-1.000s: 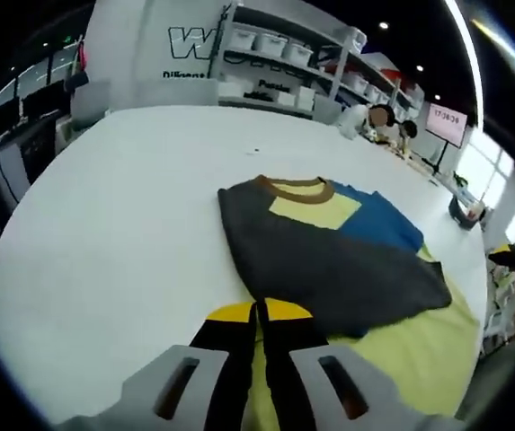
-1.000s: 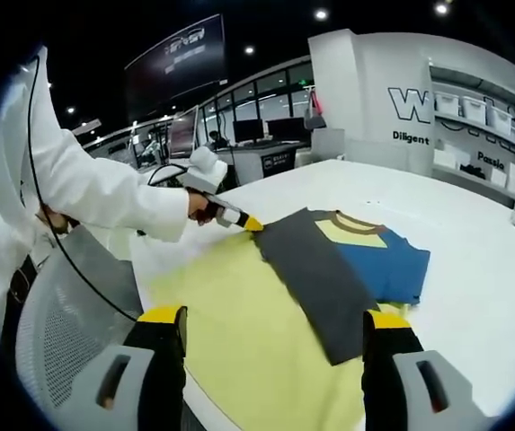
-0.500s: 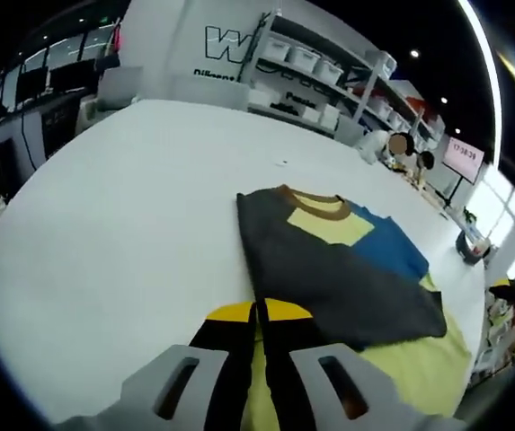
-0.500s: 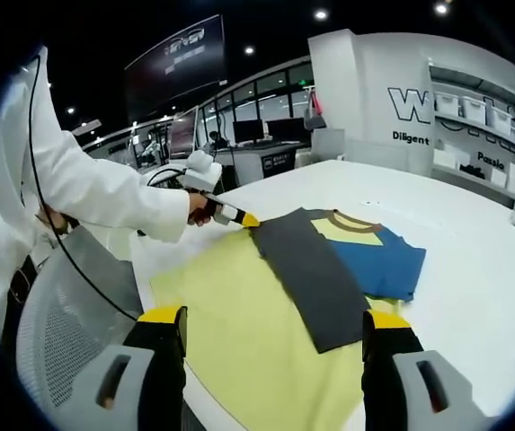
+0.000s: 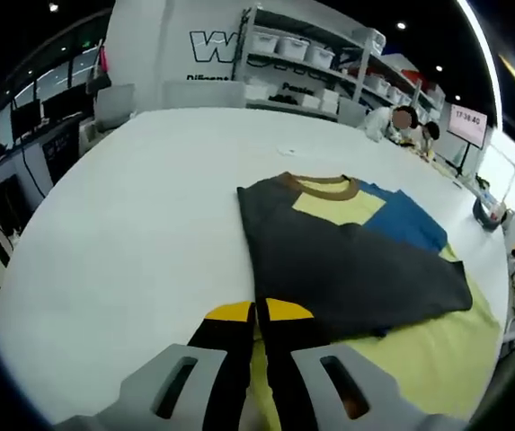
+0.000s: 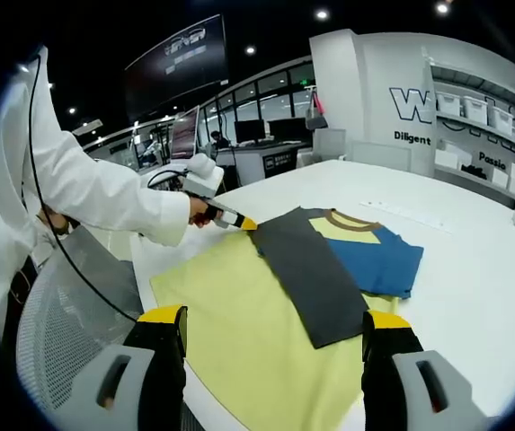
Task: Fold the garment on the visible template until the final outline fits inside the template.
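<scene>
Right now my left tool has its jaws pressed together at the near corner of the shirt; from the left gripper view I judge it is pinching the dark fabric edge there, though the pinch itself sits just under the yellow tips, so I cannot be sure cloth is between them. In the right gripper view the left tool shows at the far corner of the dark panel, held by a sleeve in white.

My right tool is wide apart and holds nothing, hovering over the near edge of the yellow template.

The shirt lies on the tabletop, partly on the template and partly off it: a dark panel is folded over the middle, with the brown collar, a pale yellow patch and a blue side exposed beyond it.

I judge the fold is partway done: one side is laid across, and the blue side spills past the template's edge. The next move calls for getting the outline onto the yellow, probably by sliding the shirt inward and folding the blue side over.
</scene>
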Demonstrator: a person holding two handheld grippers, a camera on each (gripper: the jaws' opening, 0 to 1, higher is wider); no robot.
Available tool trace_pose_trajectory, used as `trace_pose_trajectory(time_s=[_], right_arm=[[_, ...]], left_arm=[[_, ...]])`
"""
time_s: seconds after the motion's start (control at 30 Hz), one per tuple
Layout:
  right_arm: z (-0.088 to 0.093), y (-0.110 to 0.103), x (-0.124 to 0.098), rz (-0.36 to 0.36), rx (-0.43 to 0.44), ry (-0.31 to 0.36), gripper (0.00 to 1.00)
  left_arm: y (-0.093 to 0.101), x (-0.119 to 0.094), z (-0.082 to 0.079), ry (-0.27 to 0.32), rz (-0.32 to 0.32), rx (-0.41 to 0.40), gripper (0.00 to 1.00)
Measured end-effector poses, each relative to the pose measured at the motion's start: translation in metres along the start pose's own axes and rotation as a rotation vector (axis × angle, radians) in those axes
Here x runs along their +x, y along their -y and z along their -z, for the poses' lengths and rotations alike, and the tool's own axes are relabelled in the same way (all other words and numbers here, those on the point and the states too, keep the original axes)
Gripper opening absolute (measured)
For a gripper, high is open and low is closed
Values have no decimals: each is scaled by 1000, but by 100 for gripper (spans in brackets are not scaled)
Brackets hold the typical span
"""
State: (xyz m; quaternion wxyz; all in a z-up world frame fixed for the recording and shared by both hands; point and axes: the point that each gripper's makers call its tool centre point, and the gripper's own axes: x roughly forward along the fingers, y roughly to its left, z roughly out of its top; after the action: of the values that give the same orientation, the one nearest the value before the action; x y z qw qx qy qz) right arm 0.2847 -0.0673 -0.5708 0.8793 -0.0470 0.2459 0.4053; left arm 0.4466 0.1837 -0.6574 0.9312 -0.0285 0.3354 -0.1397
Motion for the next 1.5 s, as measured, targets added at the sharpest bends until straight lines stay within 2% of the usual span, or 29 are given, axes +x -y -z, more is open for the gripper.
trace_pose_trajectory(time_s=[0.1,0.2,0.3,0.37,0.4,0.43,0.5,0.63,0.87,1.07,1.3,1.5], right_arm=[[0,0,0,0,-2,1,81],[0,0,0,0,-1,2,81],[1,-1,-1,0,-2,-2,81],[1,-1,-1,-1,-1,-1,81],[1,-2,-1,-1,-1,-1,81],[1,-2,-1,-1,-2,-2,81],[0,-2,-1,1,-2,0,81],[0,-1,-2,4,-3,-1,81],[0,-1,0,5,-3,0,81],[0,0,0,5,-3,1,81],[1,-1,1,2,-2,2,81],[2,0,0,3,0,1,82]], left_arm=[[0,-2,-2,7,-1,2,1],[3,-7,-11,55,1,56,1],[5,-8,-16,80,7,67,0],[5,-3,-14,60,18,70,0],[4,0,-9,28,14,88,0],[-2,3,-3,4,-14,150,0],[-2,6,-1,-4,-6,139,0],[-2,6,-3,-2,-7,171,0],[-4,6,-5,1,5,157,0],[2,0,-13,31,33,152,2],[12,-3,-18,54,99,126,13],[16,-10,-21,69,122,117,17]])
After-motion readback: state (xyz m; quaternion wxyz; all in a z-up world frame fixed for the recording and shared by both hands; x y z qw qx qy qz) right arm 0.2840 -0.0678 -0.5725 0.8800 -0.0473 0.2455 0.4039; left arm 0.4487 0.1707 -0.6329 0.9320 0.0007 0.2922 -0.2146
